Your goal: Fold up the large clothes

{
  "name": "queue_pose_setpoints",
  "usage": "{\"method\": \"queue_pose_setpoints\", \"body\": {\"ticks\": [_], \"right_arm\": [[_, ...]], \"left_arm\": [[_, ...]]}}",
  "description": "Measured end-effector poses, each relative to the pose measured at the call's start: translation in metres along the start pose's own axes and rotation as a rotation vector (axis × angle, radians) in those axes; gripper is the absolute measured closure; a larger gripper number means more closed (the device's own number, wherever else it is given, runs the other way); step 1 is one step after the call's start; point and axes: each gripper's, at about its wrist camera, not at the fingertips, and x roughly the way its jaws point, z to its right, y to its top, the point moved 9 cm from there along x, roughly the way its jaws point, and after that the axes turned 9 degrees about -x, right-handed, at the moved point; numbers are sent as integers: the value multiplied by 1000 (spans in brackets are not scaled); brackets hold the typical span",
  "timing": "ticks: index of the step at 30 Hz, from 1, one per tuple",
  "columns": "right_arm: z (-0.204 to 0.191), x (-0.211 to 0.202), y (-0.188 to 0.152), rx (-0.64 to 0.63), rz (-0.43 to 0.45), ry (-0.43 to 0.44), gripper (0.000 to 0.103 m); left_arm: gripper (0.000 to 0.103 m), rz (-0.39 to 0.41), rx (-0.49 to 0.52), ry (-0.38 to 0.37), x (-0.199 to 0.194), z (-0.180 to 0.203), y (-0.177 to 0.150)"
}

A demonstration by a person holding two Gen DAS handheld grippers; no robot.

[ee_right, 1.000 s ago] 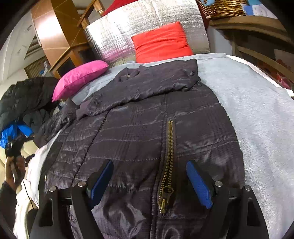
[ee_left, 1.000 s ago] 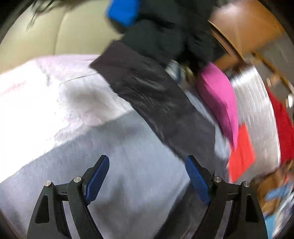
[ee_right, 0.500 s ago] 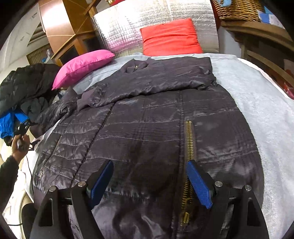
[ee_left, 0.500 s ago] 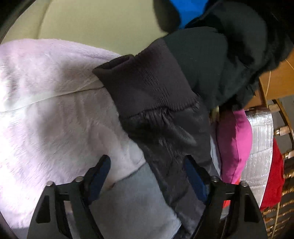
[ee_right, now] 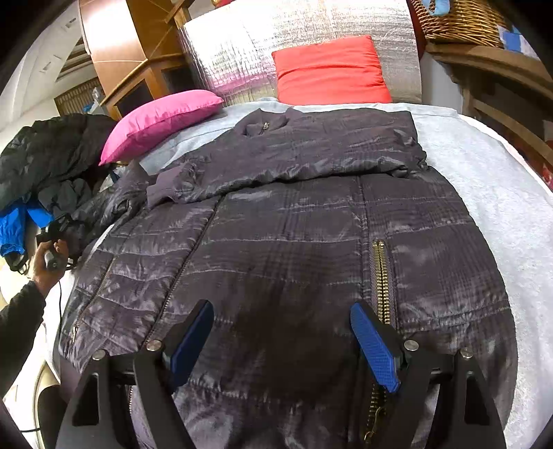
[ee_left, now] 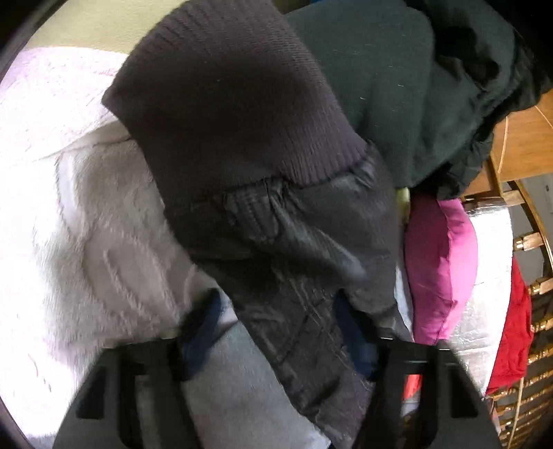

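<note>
Two tongs are in view. Left tongs: jaws wide, straddling the dark quilted sleeve with ribbed knit cuff, which extends ahead of them over the grey bed cover. Right tongs: jaws wide, empty, hovering over the dark quilted zip-front jacket spread flat ahead. Pink cushion lies far ahead-left.

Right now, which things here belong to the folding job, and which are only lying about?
For the job:
jacket
its sleeve
left gripper
right gripper

Lying about:
pink pillow
red pillow
black coat
basket
</note>
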Motion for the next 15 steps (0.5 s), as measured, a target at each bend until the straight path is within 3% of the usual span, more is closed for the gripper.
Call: {"method": "queue_pose_setpoints", "body": {"ticks": [1,2,3,6,9,15], "right_arm": [[0,0,0,-2,-1,1,19],[0,1,0,-3,0,1,19],[0,0,0,-4,2,-1,19],[0,-1,0,0,7,2,19],[2,-3,2,-6,22,-2,19],[13,-14,11,31,78,24,19]], "left_arm": [[78,-1,-22,19,5,-5,5],[91,2,-35,34,7,-8,9],[95,0,-37,39,10,-10,11],[99,45,73,75,3,6,10],[100,156,338,89,-25,58,-9],[100,310,753,-26,-93,180,-94]]}}
